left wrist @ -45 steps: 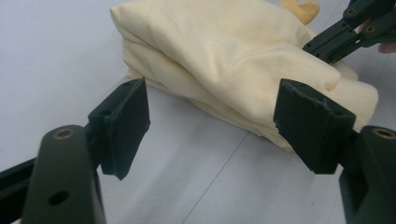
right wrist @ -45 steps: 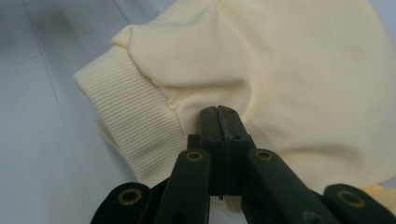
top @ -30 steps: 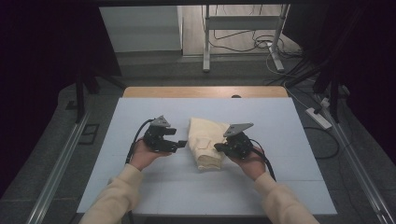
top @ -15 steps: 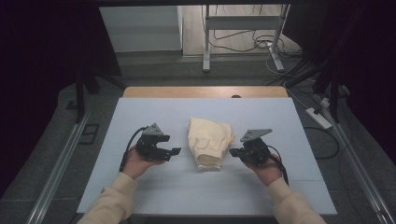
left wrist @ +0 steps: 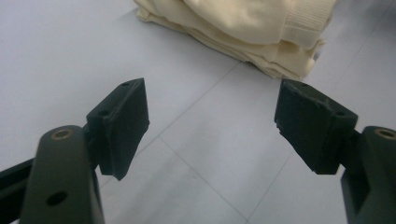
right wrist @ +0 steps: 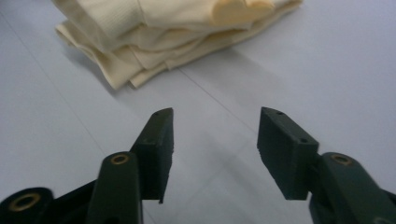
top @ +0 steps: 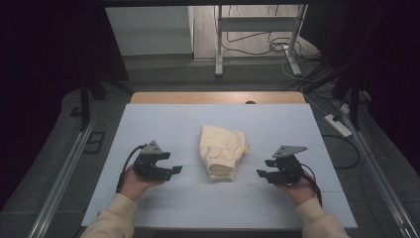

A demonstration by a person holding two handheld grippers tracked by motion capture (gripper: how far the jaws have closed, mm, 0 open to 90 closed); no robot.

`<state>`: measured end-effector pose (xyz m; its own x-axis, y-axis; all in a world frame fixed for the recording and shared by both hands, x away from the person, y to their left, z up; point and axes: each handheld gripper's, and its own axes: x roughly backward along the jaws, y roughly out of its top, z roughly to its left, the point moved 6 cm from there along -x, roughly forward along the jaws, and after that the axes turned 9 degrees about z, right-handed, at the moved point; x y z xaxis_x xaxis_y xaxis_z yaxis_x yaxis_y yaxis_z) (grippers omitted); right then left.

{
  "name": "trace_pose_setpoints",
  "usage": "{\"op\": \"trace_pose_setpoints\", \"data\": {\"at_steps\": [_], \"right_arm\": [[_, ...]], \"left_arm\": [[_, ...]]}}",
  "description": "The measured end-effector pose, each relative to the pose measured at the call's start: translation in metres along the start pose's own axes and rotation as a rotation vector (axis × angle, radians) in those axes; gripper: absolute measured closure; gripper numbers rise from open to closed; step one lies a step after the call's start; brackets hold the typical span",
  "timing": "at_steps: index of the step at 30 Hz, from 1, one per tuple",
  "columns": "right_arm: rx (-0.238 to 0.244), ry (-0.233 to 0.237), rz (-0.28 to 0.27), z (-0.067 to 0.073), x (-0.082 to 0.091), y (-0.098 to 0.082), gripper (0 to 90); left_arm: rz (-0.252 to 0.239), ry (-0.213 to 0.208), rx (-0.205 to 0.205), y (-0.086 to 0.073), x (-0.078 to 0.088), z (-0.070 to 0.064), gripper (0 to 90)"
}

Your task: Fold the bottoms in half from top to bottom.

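A folded cream garment [top: 222, 151] lies in the middle of the pale blue table top [top: 163, 124]. My left gripper [top: 174, 170] sits to its left, open, with nothing between its jaws; ahead of it the garment [left wrist: 243, 32] shows at the top of the left gripper view, beyond my left gripper [left wrist: 210, 126]. My right gripper [top: 261, 174] is to the garment's right, apart from it. Its jaws have just been opening and nothing is between them. In the right gripper view the garment [right wrist: 163, 32] lies ahead of my right gripper [right wrist: 215, 144].
A wooden strip [top: 218, 97] runs along the table's far edge. Metal rails [top: 64, 168] flank the table. A power strip [top: 338, 125] and cables lie on the floor at the right, and a stand's legs [top: 257, 44] rise behind.
Both hands have drawn outward from the garment, the left to the left and the right to the right. The right gripper's jaws, shut before, now stand apart.
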<state>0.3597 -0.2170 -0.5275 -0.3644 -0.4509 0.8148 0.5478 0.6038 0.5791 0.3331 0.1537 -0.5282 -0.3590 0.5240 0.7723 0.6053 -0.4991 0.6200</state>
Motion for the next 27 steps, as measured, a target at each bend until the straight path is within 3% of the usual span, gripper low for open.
{"op": "trace_pose_setpoints", "data": {"at_steps": [7,15,18,27], "right_arm": [[-0.023,-0.026,-0.004,-0.009,0.013,-0.021,39.4],[-0.047,-0.049,-0.011,-0.019,0.029,-0.043,38.6],[-0.057,-0.047,-0.018,-0.02,0.031,-0.046,38.6],[-0.028,-0.04,-0.012,-0.016,0.027,-0.044,38.2]], "left_arm": [[-0.003,0.015,0.007,-0.016,0.006,0.0,25.9],[-0.006,0.018,0.022,-0.024,0.01,0.001,25.5],[-0.008,0.02,0.028,-0.023,0.01,0.002,25.4],[-0.011,0.019,0.029,-0.023,0.011,0.003,25.2]]}}
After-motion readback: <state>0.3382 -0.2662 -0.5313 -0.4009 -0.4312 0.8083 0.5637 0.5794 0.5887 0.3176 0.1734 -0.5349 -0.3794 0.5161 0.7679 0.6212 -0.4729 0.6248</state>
